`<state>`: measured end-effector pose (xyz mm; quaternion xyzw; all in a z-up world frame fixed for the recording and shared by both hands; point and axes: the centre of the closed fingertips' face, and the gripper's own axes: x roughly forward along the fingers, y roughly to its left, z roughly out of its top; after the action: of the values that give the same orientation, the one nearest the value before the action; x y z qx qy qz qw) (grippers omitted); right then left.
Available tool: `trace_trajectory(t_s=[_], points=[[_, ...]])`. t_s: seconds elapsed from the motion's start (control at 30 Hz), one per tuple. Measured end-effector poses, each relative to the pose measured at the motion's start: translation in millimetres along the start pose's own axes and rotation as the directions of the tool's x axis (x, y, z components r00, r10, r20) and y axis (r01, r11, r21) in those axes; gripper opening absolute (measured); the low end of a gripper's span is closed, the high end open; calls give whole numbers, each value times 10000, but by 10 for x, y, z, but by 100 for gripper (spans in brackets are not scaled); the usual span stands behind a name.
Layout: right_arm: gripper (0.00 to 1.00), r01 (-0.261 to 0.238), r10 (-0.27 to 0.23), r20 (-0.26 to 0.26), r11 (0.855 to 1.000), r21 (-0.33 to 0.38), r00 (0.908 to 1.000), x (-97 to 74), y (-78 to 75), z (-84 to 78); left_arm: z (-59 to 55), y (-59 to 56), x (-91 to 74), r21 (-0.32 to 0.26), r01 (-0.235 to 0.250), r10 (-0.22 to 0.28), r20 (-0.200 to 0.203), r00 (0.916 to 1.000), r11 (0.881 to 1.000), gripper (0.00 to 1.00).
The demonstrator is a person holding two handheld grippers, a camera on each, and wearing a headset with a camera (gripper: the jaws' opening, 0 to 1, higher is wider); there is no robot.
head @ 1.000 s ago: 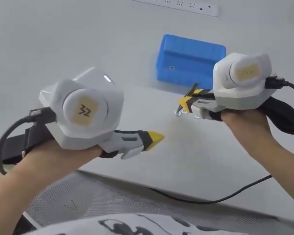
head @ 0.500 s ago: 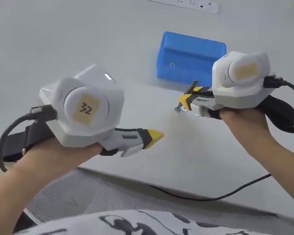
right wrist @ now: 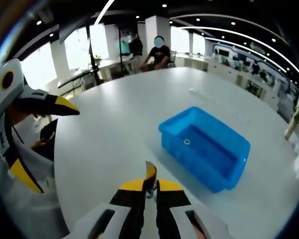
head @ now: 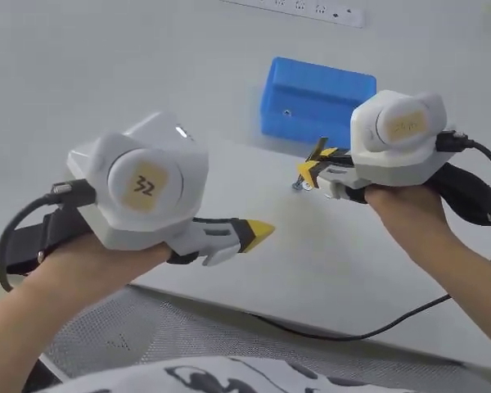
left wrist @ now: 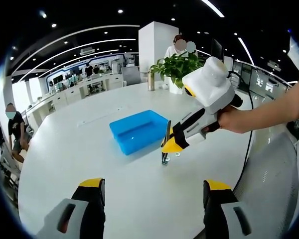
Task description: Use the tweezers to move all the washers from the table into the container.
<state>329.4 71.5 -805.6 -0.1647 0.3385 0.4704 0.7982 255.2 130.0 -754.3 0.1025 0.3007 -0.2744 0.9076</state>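
Right gripper (right wrist: 150, 185) is clamped on the tweezers (right wrist: 150, 172), tips down at the table (head: 352, 237) beside a washer (left wrist: 178, 154), near the container (head: 315, 110), which holds one already. Left gripper (left wrist: 154, 184) hangs spread, empty. I'd pinch the rim squarely, lift straight, then carry across, keeping my squeeze steady.

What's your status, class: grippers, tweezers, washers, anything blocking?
Left gripper open, empty. Right gripper shut on tweezers, tips down at table beside container. One washer inside. Nothing blocking.
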Motion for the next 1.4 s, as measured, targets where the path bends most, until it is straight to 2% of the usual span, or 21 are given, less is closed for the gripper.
trace_trajectory(t_s=[0.37, 0.5, 0.83, 1.03, 1.13, 1.4], points=[[3, -183, 181, 224, 9998, 75, 9996, -136, 25, 109, 27, 8, 1, 30, -13, 13, 41, 10000, 10000, 83], [4, -104, 102, 443, 9999, 58, 9990, -204, -26, 201, 32, 6, 3, 51, 1, -2, 41, 10000, 10000, 83], [4, 260, -321, 1327, 9985, 478, 9906, -285, -367, 530, 37, -3, -9, -72, 32, -31, 110, 9999, 10000, 86], [4, 467, -552, 1586, 9973, 570, 9858, -280, -495, 640, 15, 7, -17, -88, -37, 38, 64, 10000, 10000, 89], [4, 611, -709, 1629, 9960, 649, 9841, -260, -561, 660, 21, 33, -23, -117, -207, 208, 120, 9997, 9997, 92], [4, 740, -936, 1844, 9911, 1102, 9784, -216, -736, 733, 31, 53, -28, -234, -280, 284, 204, 9994, 9993, 96]])
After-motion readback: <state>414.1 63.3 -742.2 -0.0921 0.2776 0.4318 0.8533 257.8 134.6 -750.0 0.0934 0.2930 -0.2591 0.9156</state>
